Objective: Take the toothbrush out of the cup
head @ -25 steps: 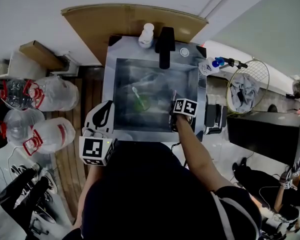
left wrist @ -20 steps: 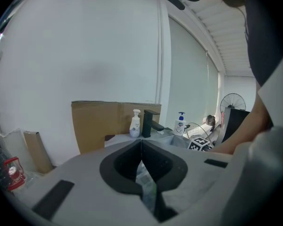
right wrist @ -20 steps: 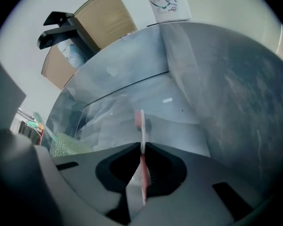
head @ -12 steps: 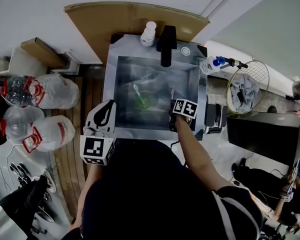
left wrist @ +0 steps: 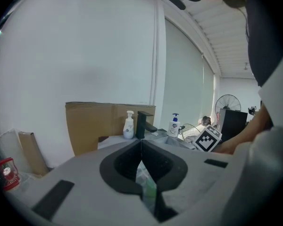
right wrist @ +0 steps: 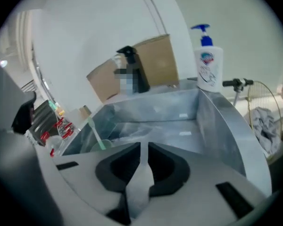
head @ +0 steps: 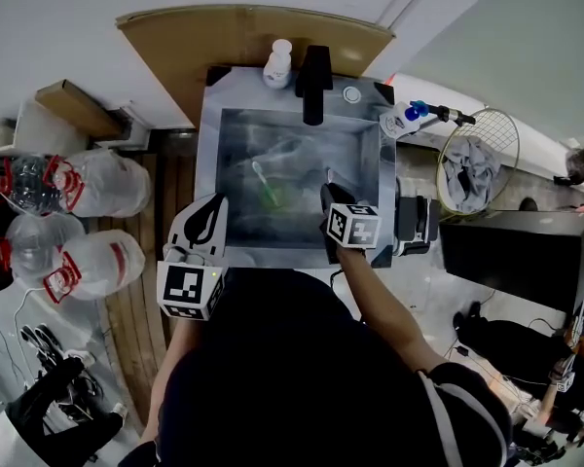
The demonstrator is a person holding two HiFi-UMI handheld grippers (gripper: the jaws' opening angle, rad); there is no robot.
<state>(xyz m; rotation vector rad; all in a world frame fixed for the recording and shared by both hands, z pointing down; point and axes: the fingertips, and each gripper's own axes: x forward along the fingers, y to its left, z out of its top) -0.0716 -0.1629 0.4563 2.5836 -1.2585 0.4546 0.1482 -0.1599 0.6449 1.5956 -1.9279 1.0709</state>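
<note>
1. Head view is filled mostly by the steel sink point(head: 212, 144), with a black faucet point(head: 313, 86) at twelve o'clock on its rim.
2. At about seven o'clock on the rim the left gripper point(head: 206, 212) is held. Its jaws are pressed together at the tips, and nothing is pinched.
3. At about four o'clock inside the basin the right gripper point(head: 329, 188) is held. Its jaws are parted by only a narrow slit, and nothing is seen between them.
4. Near the basin's middle a green cup point(head: 275, 198) stands, at nine o'clock from the right gripper and apart from it.
5. From the cup the toothbrush point(head: 263, 178) is leaned toward eleven o'clock, bristles uppermost.
6. The reach is judged to be the step in hand. The right jaws should be spread wider and swung toward nine o'clock. They should be closed on the stem above the cup's rim, and the brush drawn out along its lean so the light cup is not tipped.
</note>
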